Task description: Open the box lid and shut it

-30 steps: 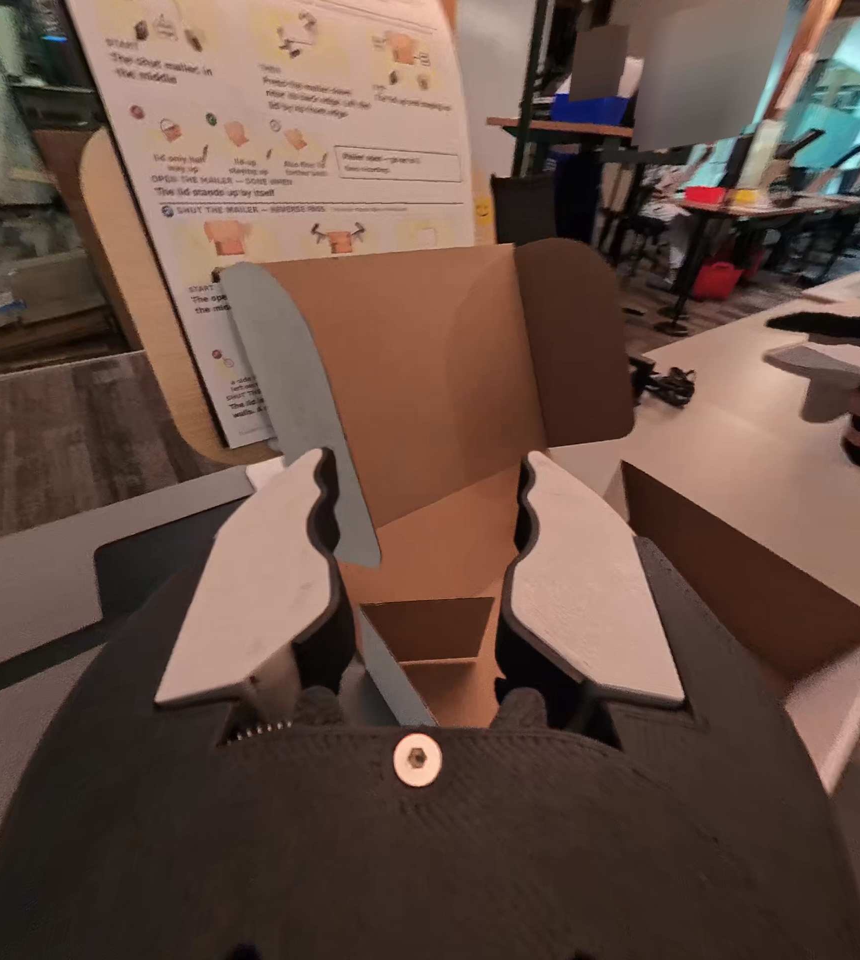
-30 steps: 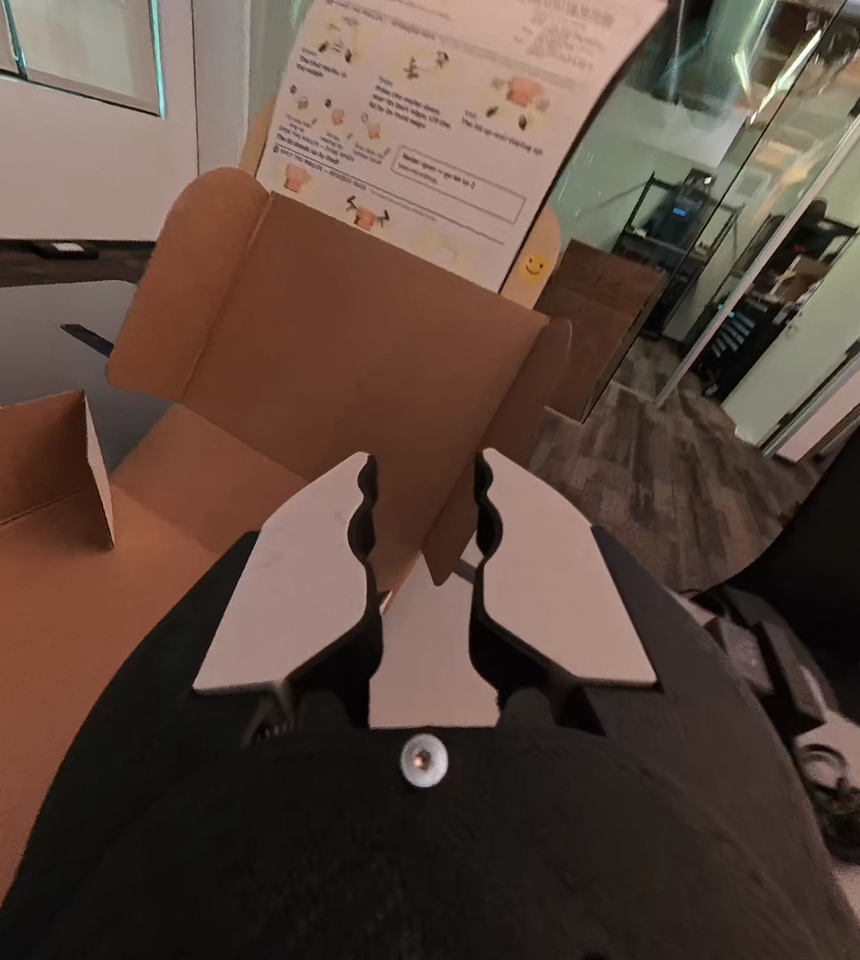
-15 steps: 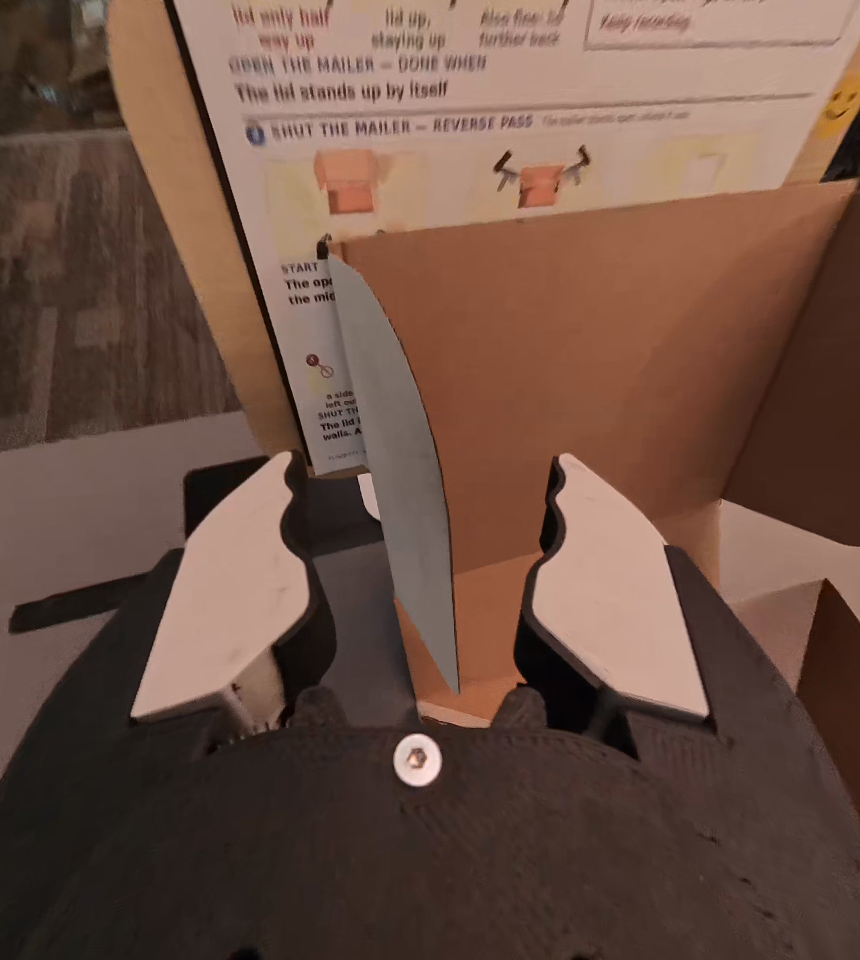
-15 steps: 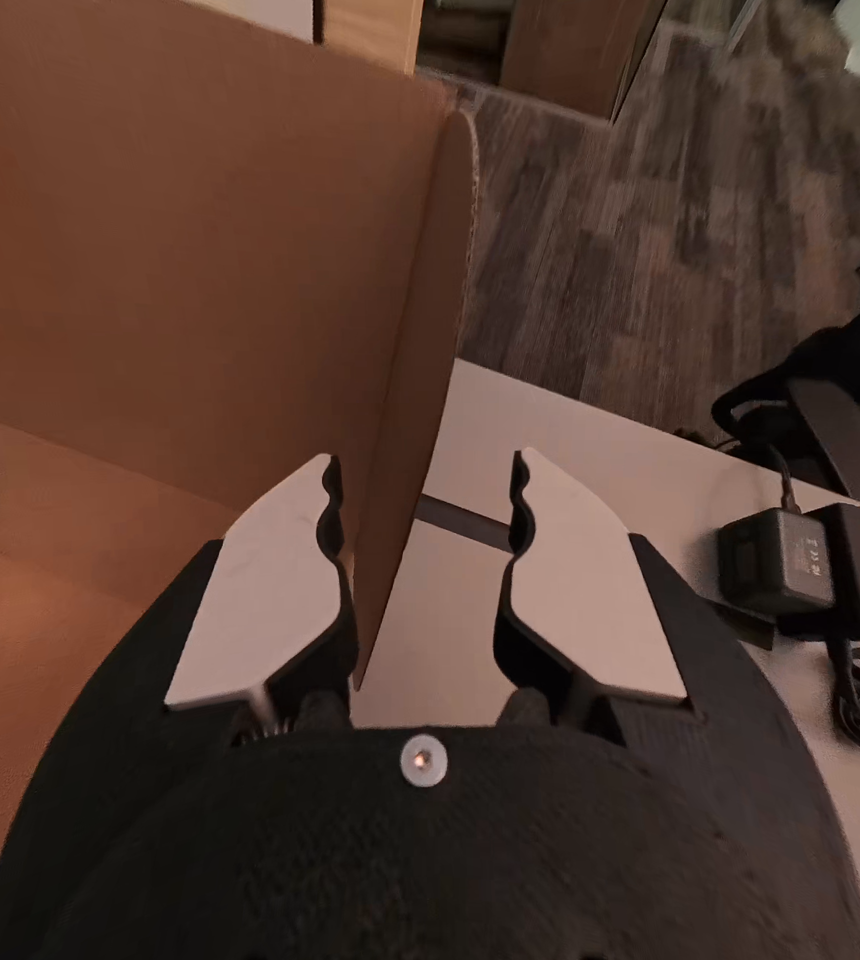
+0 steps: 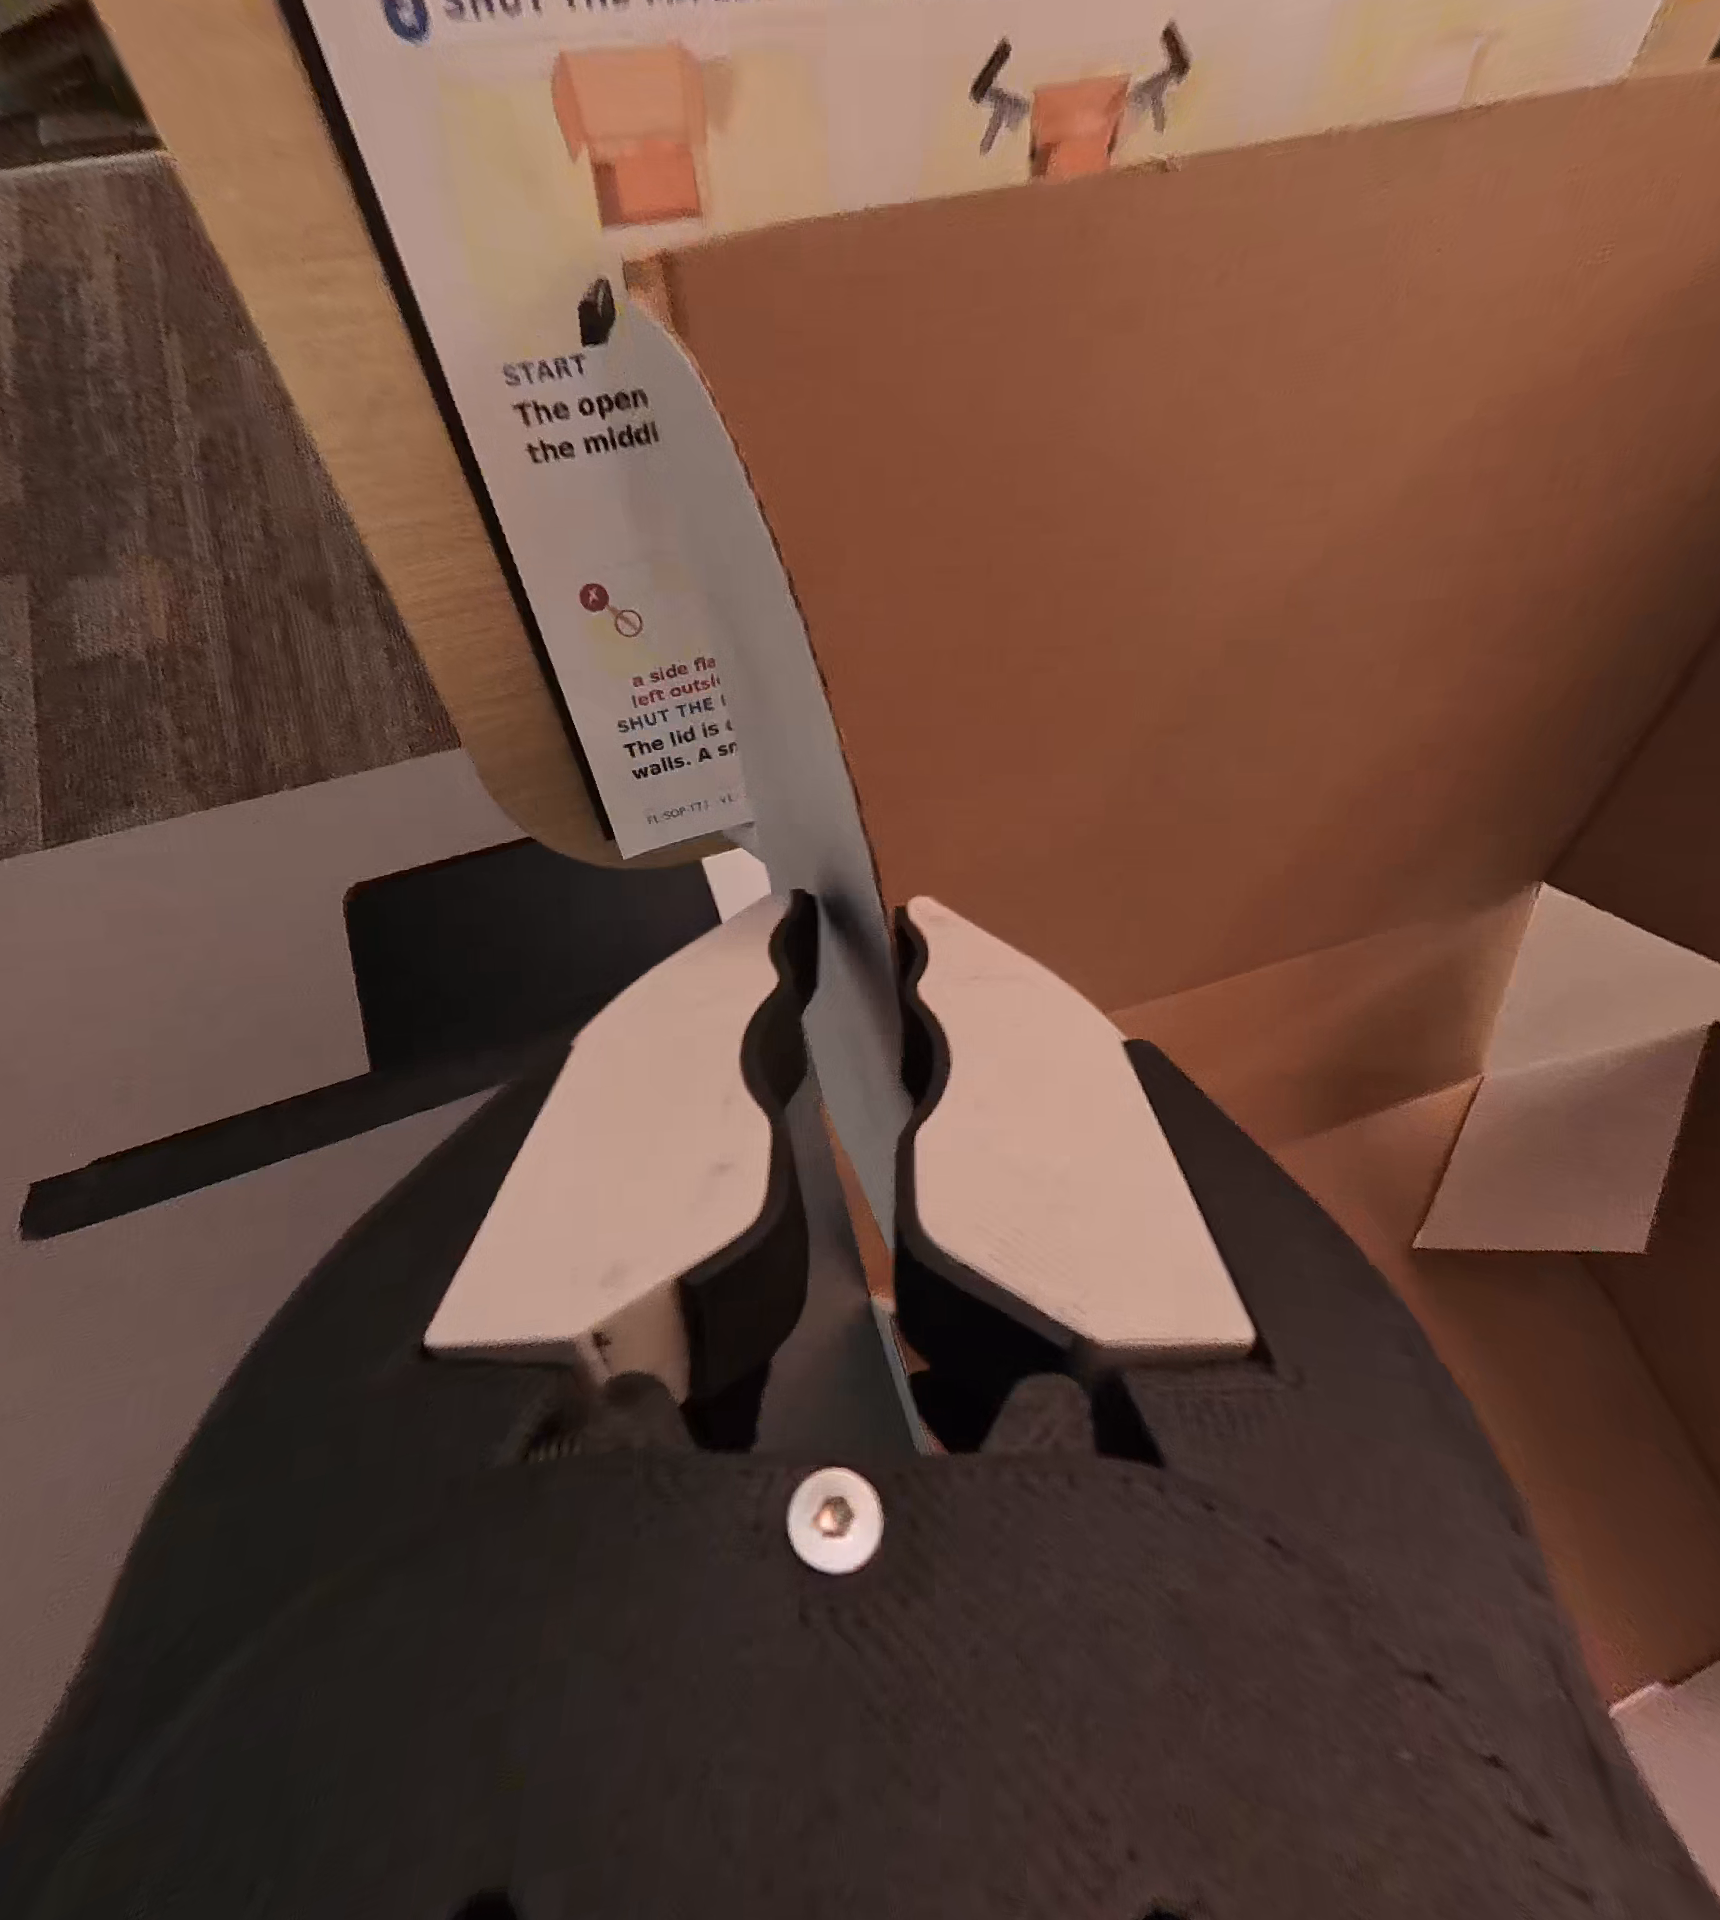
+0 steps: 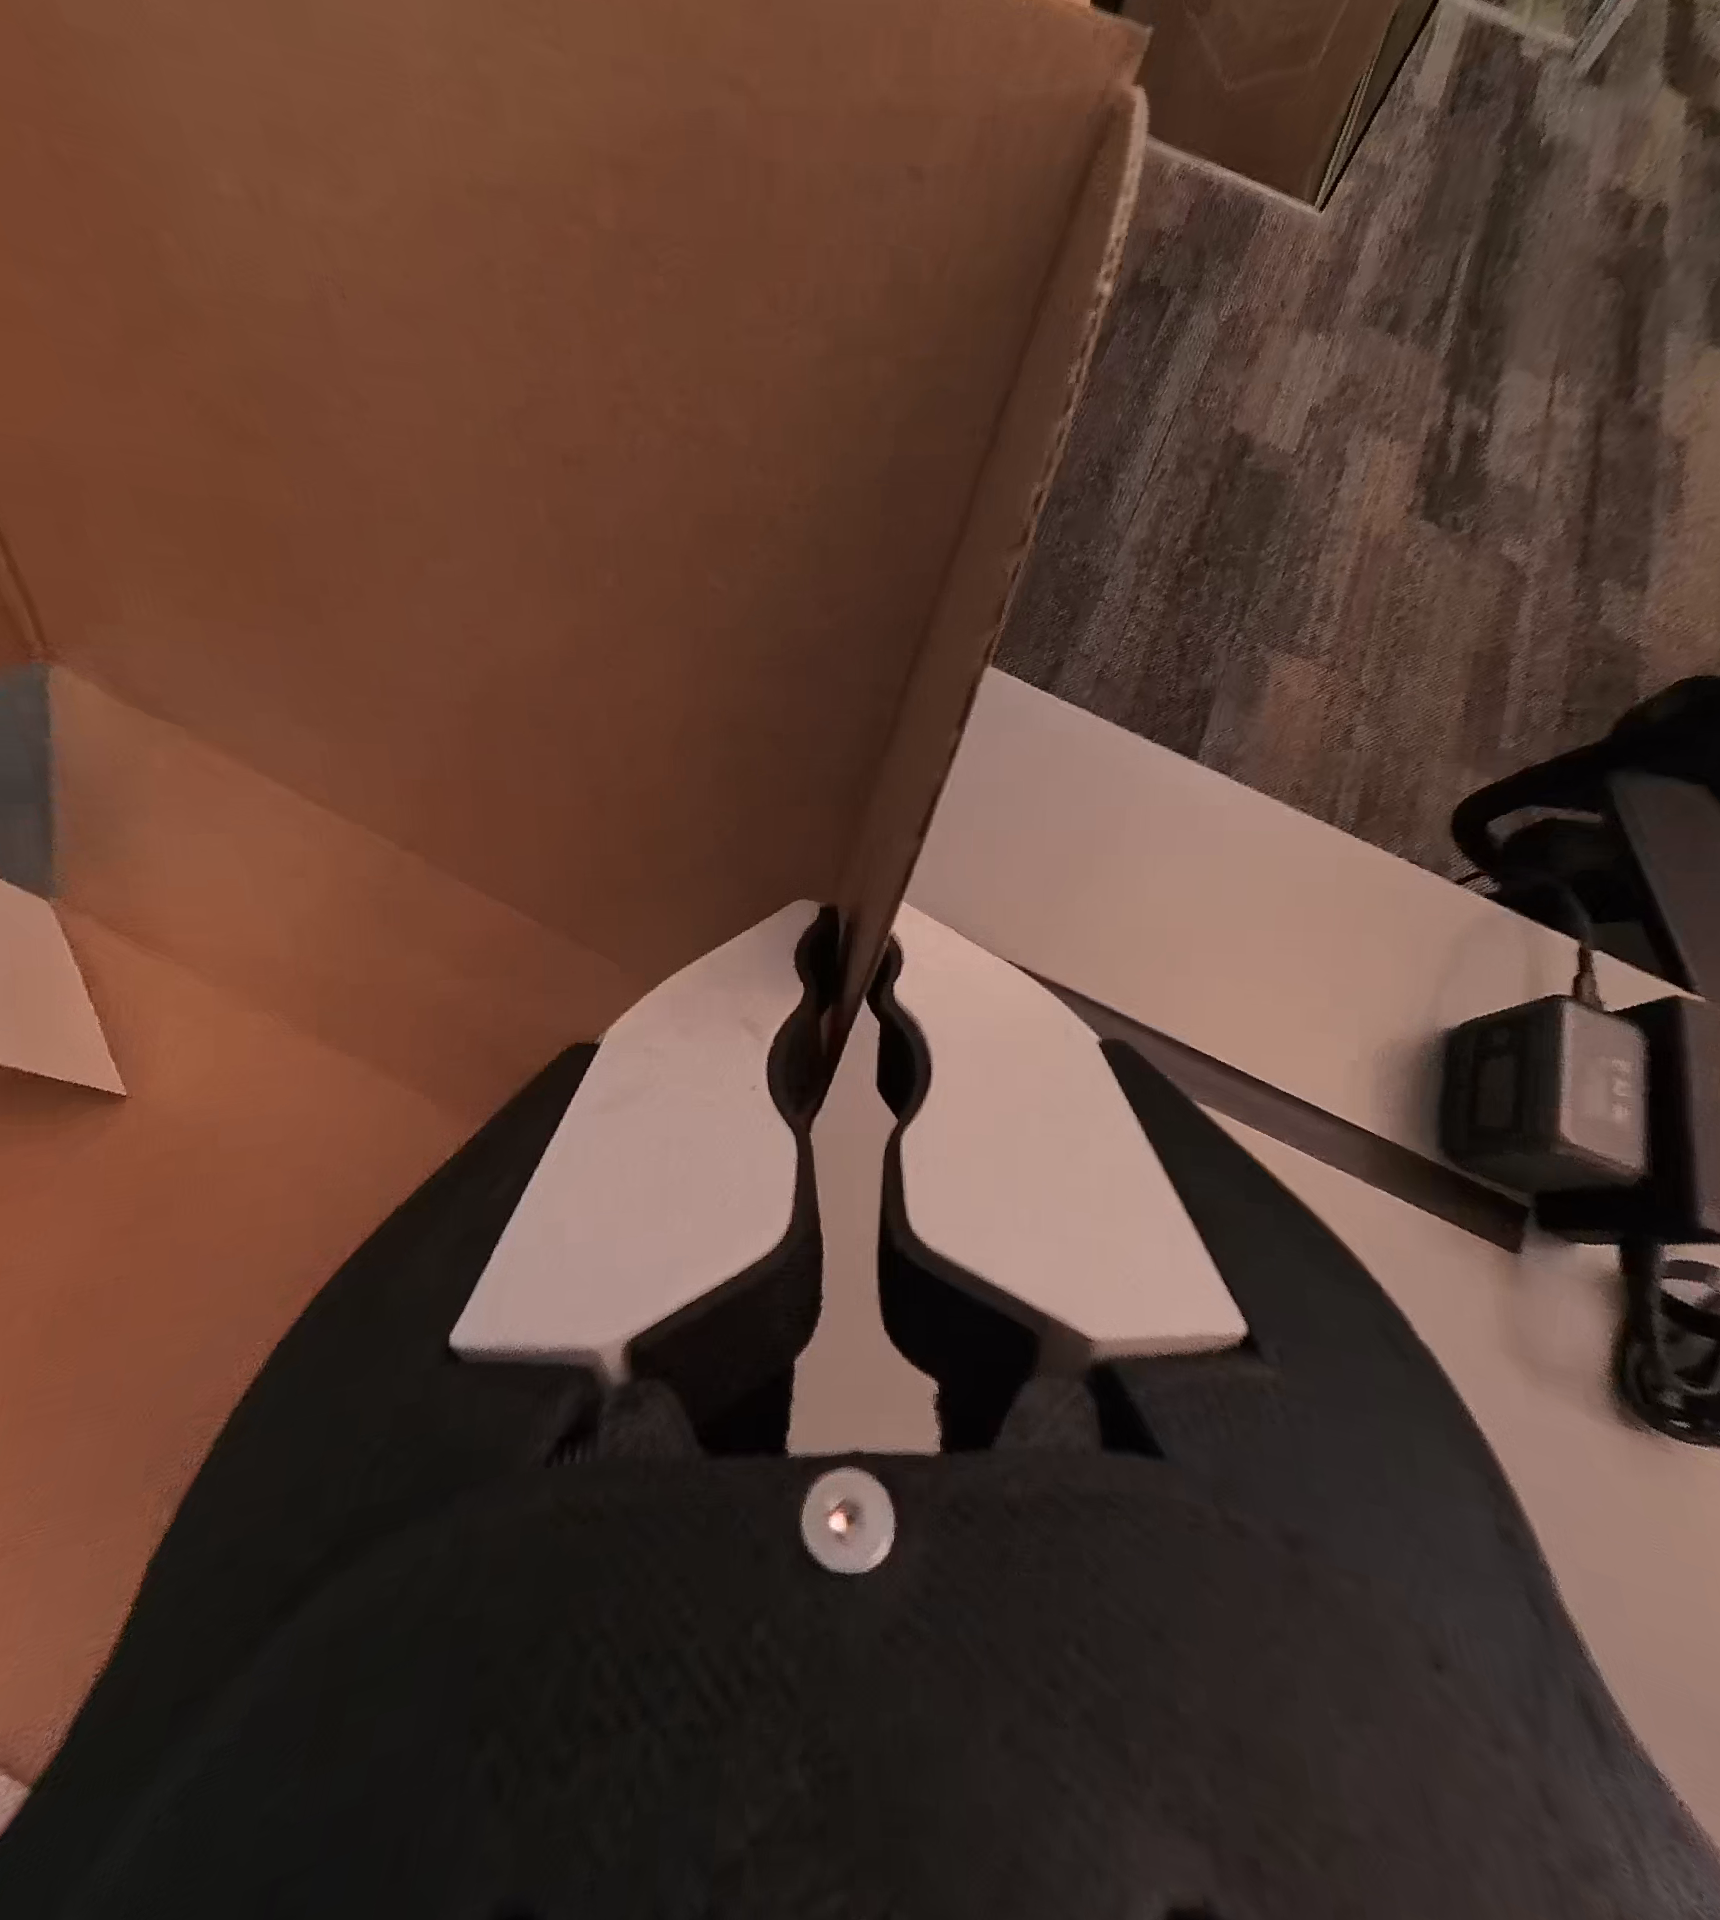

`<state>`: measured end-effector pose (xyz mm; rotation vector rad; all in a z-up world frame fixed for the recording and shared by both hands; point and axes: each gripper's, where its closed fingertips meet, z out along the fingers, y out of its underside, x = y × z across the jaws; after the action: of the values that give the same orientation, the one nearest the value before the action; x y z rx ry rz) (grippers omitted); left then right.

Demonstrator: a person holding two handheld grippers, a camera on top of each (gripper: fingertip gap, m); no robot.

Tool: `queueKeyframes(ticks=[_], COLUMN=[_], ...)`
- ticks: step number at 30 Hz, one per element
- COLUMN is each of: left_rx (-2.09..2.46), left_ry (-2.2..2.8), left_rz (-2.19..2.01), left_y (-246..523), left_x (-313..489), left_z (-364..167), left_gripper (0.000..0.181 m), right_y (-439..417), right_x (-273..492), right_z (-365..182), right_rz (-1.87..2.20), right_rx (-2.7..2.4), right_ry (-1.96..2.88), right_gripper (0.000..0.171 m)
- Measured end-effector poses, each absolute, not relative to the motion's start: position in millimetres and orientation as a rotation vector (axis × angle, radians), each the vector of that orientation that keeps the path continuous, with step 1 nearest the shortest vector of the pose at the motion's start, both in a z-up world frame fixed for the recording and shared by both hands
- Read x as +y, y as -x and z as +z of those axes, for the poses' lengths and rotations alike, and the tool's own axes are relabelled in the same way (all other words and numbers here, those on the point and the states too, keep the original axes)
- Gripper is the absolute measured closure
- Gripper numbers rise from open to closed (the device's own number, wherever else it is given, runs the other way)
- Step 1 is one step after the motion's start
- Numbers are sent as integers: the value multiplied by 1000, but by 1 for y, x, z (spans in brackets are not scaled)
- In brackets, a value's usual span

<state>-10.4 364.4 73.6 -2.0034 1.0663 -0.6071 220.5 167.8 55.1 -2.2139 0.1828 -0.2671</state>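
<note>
Left hand-held gripper clenched on left flap; right hand-held gripper on right flap, likely to fold lid shut.

On my left camera, the left gripper shows off-white finger plates with wavy black inner edges on a matte black body. The lid is plain kraft brown inside; its side flap is pale blue-grey. Behind it I see a white instruction sheet with black and red print and orange drawings, mounted on a light wood board. The table is pale grey with a black plate. On my right camera, the right gripper repeats the white-and-black scheme; the floor is mottled grey-brown; a power adapter is black.
</note>
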Motion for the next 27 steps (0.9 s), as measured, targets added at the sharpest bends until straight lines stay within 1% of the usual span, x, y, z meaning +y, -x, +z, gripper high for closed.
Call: queueKeyframes(ticks=[1, 3, 4, 5, 7, 8, 10, 12, 17, 21, 27], left_rx=[1048, 1042, 1055, 1073, 1106, 1111, 1107, 1106, 1118, 1121, 1133], left_ry=[1999, 2028, 2044, 2053, 2054, 2046, 2021, 1995, 1943, 1941, 1955], left_rz=[-613, -638, -653, -649, -614, -603, -587, -575, -494, -461, -492], left_y=[12, 14, 12, 12, 14, 16, 22, 30, 47, 60, 75], left_x=[363, 356, 351, 347, 341, 339, 332, 324, 302, 285, 256], left_z=[77, 78, 77, 75, 72, 72, 76, 80, 80, 79, 80], left_gripper=[158, 132, 129, 131, 151, 156, 165, 171, 173, 175, 173], right_y=[-217, -211, -208, -205, -197, -193, -189, -182, -153, -130, -109], right_x=[164, 156, 151, 148, 141, 136, 124, 113, 94, 77, 46], right_z=[58, 65, 67, 69, 71, 70, 67, 62, 57, 48, 35], right_rz=[-285, -327, -341, -359, -384, -391, -436, -433, -313, -339, -395], right_rx=[165, 148, 144, 138, 116, 109, 102, 103, 154, 136, 128], right_ry=[2198, 2163, 2151, 2137, 2115, 2113, 2121, 2153, 2237, 2283, 2245], right_gripper=[166, 166, 166, 166, 166, 165, 164, 161, 155, 150, 151])
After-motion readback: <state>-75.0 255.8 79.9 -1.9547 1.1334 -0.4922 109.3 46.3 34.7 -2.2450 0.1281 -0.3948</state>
